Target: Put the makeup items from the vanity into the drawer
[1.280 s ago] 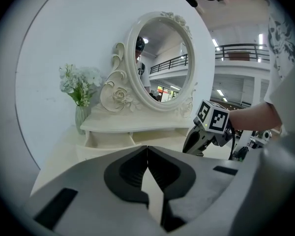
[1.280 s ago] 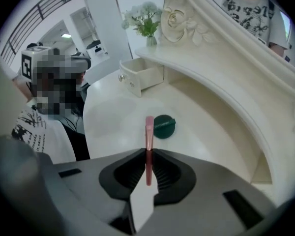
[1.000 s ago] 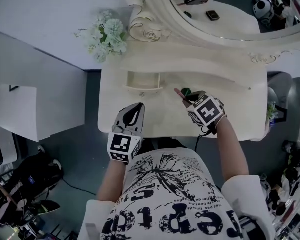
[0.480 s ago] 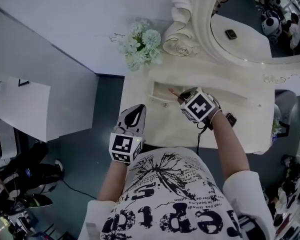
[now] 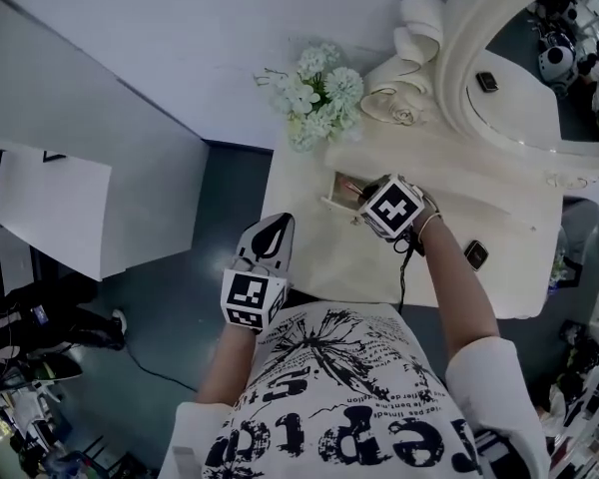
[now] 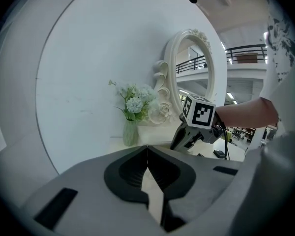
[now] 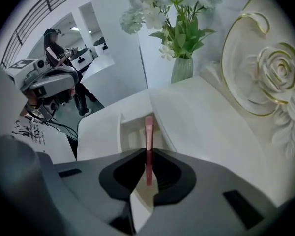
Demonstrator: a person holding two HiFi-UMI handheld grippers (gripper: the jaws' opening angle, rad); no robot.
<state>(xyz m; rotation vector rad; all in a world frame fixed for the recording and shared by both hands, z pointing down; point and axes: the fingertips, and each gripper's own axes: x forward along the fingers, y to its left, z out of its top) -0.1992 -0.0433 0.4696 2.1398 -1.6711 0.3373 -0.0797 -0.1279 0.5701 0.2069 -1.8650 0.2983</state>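
My right gripper is shut on a thin pink makeup stick, which points steeply down over the small open drawer in the white vanity. In the head view the stick's tip shows just above the drawer. My left gripper hangs off the vanity's front left corner, shut with nothing in it; its own view shows the jaws meeting at the tip. A small dark compact lies on the vanity top to the right.
A vase of pale flowers stands at the vanity's back left, next to the carved oval mirror frame. A white wall runs behind. A white cabinet stands to the left across dark floor.
The right gripper has carried the pink stick left along the vanity to above the open drawer. The left gripper has shifted left too, off the vanity's edge.
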